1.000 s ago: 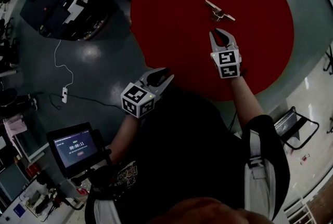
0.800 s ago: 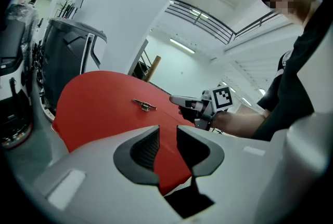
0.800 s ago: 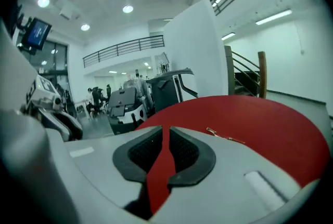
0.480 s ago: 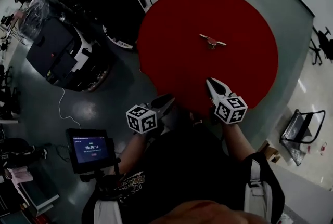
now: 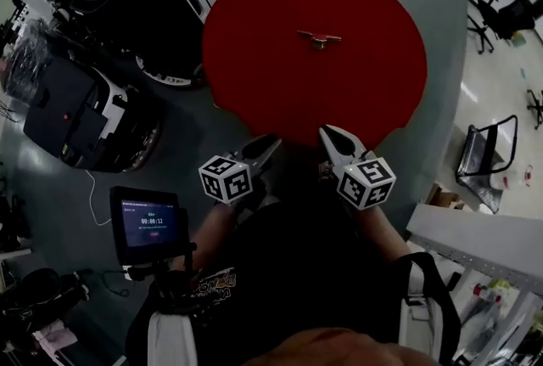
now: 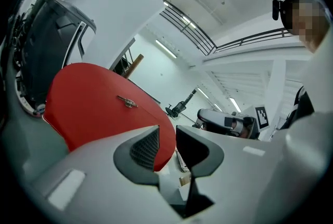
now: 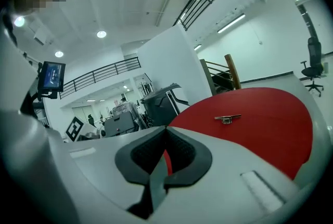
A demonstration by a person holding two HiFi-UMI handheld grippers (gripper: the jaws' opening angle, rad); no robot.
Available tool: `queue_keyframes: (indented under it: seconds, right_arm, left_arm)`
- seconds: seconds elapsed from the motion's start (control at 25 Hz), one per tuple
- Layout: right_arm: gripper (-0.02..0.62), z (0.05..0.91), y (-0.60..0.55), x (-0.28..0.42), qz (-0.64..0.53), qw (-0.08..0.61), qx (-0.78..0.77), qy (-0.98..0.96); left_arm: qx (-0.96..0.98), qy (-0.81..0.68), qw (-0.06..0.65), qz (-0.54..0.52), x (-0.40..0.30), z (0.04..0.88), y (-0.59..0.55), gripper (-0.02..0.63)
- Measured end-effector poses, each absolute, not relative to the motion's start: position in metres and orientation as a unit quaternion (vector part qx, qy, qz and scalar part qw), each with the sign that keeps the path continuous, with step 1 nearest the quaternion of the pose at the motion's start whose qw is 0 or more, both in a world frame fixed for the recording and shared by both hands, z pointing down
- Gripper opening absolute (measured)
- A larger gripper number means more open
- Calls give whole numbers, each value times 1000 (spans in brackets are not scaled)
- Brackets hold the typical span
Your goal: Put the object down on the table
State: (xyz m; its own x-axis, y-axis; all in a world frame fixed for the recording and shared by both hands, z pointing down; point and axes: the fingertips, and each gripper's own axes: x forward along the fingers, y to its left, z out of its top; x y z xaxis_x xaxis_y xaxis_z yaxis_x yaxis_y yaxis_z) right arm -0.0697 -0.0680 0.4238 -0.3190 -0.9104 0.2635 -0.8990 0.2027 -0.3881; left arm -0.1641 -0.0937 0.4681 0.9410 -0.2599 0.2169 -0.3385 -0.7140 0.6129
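Metal object (image 5: 319,37) lies on red worktop (image 5: 365,92), well ahead of both; right gripper (image 5: 328,134) has just closed, empty; left gripper (image 5: 271,140) slightly open, empty; keep both clear

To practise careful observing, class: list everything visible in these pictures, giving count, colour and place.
table: one, red, round, upper middle of the head view.
metal object: one, silvery, lying on the table, clear of both grippers.
vehicles: at least two, dark, left of the table.
screen: one, blue display, lower left.
office chair: one, black, upper right.
left gripper: one, grey, jaws apart, empty, at the table's near edge.
right gripper: one, grey, jaws just closed, nothing between them.
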Motion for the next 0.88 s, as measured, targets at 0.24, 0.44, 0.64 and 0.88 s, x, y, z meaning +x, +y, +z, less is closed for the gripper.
queue_keyframes:
  seconds: [0.24, 0.44, 0.64, 0.88]
  right_arm:
    - [5, 412, -46, -93, -253, 26, -581, 774]
    - [5, 397, -45, -105, -237, 26, -572, 785]
    - [5, 386, -47, -113, -227, 21, -563, 794]
    - [3, 393, -51, -119, -228, 11, -556, 799]
  left_arm:
    - [931, -143, 331, 62, -172, 455, -79, 106]
    - [936, -140, 320, 41, -177, 445, -79, 104]
    - [930, -159, 331, 26, -188, 449, -85, 103]
    - [923, -167, 346, 17, -195, 455, -87, 101]
